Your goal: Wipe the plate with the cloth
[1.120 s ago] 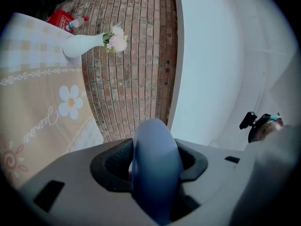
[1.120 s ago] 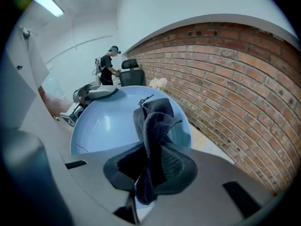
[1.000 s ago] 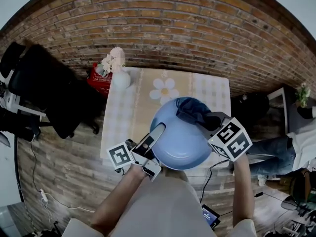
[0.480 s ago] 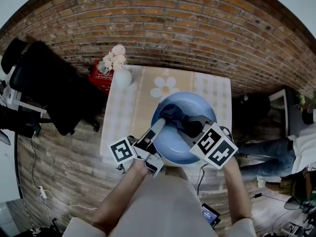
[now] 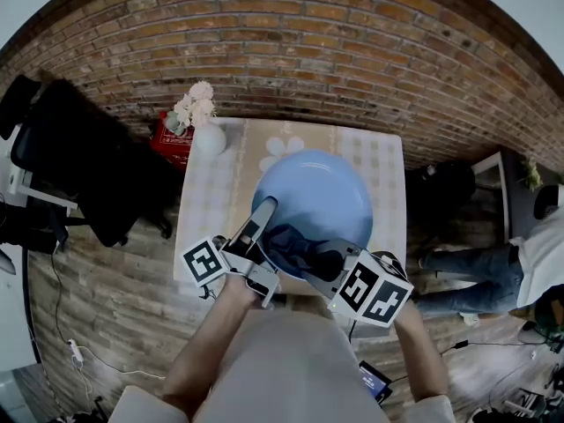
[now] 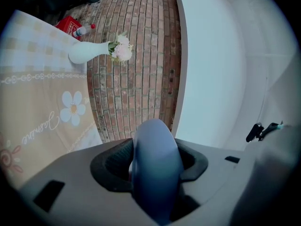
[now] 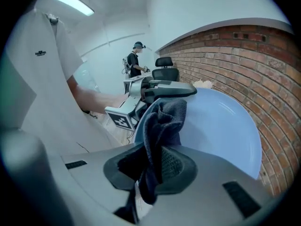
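Plate: one, light blue, round, over the near half of the worktop. It is gripped at its near-left rim by the left gripper. In the left gripper view the rim stands edge-on between the jaws, which are closed onto it from both sides. Whether the plate's far side touches the worktop cannot be told.

Cloth: one, dark blue, bunched, lying against the near inner face of the plate. The right gripper has it pinched, jaws nearly together on a fold. Loose cloth hangs below the jaws and bulges up ahead of them against the plate.

Grippers: two, one marker cube on each, both at the plate's near edge, close to each other.

On the worktop: one checked covering with one flower print showing, and one white vase with pale flowers at the far-left corner. One red box sits just beyond that corner. One black chair stands to the left on the wood floor. One brick wall runs behind.
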### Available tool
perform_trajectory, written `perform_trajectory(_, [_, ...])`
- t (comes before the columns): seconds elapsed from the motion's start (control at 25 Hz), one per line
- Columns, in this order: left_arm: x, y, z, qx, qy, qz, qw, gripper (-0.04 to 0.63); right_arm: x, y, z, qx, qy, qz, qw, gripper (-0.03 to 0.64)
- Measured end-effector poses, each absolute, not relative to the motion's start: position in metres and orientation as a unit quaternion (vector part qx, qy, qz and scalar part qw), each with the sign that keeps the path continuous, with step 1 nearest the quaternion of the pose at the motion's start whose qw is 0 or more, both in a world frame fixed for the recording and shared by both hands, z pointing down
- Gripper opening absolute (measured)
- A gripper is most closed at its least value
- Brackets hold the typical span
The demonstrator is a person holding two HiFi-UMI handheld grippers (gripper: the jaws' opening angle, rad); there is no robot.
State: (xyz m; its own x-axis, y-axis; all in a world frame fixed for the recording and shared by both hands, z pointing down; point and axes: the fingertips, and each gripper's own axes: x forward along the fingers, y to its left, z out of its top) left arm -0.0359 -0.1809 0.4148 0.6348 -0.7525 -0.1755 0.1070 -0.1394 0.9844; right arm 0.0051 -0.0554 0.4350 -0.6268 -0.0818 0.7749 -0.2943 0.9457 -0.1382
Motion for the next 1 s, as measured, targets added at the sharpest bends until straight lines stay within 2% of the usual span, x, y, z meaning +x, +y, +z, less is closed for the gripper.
perform_trajectory(0.56, [-0.037, -0.18, 0.406, 0.676, -0.229, -0.35, 0.607, 0.215, 0.079, -0.081, 0.442, 0.155, -0.871, 0.156, 0.439, 0.077])
perform_trajectory(1.0, [-0.021, -0.174, 0.403, 0.676, -0.221, -0.342, 0.614, 0.219, 0.115, -0.159, 0.432, 0.29, -0.859, 0.14, 0.399, 0.077])
